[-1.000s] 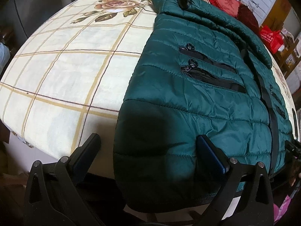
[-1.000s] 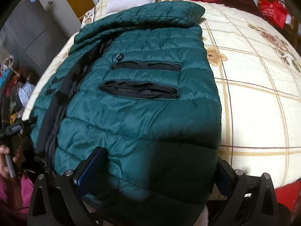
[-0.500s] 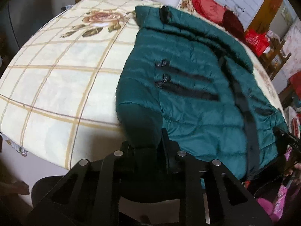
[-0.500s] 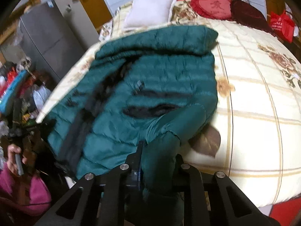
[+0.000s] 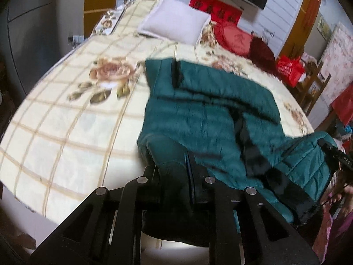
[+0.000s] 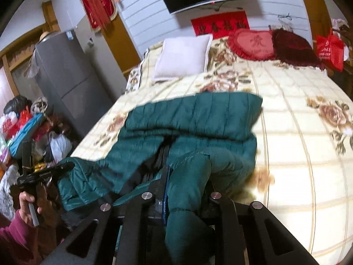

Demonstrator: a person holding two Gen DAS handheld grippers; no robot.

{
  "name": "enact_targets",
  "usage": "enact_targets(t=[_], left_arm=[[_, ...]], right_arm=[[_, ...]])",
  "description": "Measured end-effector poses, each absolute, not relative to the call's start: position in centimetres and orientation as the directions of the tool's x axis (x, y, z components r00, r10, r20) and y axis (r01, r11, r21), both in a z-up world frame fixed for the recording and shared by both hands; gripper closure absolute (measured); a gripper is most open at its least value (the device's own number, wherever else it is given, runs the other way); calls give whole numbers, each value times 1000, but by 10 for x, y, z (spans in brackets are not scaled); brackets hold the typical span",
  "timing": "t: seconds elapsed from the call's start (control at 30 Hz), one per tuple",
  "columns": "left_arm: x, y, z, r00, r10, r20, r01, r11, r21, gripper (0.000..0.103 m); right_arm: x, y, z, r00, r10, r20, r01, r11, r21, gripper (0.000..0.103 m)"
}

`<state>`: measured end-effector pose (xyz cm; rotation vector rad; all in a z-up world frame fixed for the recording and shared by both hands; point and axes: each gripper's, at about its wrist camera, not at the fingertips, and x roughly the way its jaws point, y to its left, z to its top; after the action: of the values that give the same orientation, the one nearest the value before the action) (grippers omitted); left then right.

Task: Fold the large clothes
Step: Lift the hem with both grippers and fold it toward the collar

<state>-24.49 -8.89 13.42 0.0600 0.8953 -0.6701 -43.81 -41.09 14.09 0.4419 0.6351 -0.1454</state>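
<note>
A dark green quilted puffer jacket [image 5: 205, 119] on a cream checked floral bed [image 5: 66, 119] is pinched at its hem by both tools, left [image 5: 174, 172] and right [image 6: 187, 190].

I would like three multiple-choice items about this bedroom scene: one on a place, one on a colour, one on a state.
1. Where does the white square pillow lie?
A. at the bed's head
B. on the floor
C. on the jacket

2. What colour is the quilted puffer jacket?
A. red
B. dark green
C. grey

3. How is the left gripper?
A. wide open
B. shut on the jacket's hem
C. holding the pillow

Answers: 1 A, it rests below the wall banner; 2 B, green fabric; 3 B, fabric is pinched between its fingers.
</note>
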Motion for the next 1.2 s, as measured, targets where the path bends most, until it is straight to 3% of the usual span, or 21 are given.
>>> enact_targets(t=[0.5,1.1,1.2], left_arm=[[-128,-174,168,537,-487,-688,481,847,-224,87],[-26,-251,103,553,-337,-762,391,913,-121,87],[-20,-256,96,547,-333,-768,388,914,-120,87]], right_arm=[[-326,-494,151,778,-98,-620,375,865,334,86],[-229,-579,67,641,-88,-762,531,768,358,86],[-228,-585,65,649,-45,-759,522,753,401,78]])
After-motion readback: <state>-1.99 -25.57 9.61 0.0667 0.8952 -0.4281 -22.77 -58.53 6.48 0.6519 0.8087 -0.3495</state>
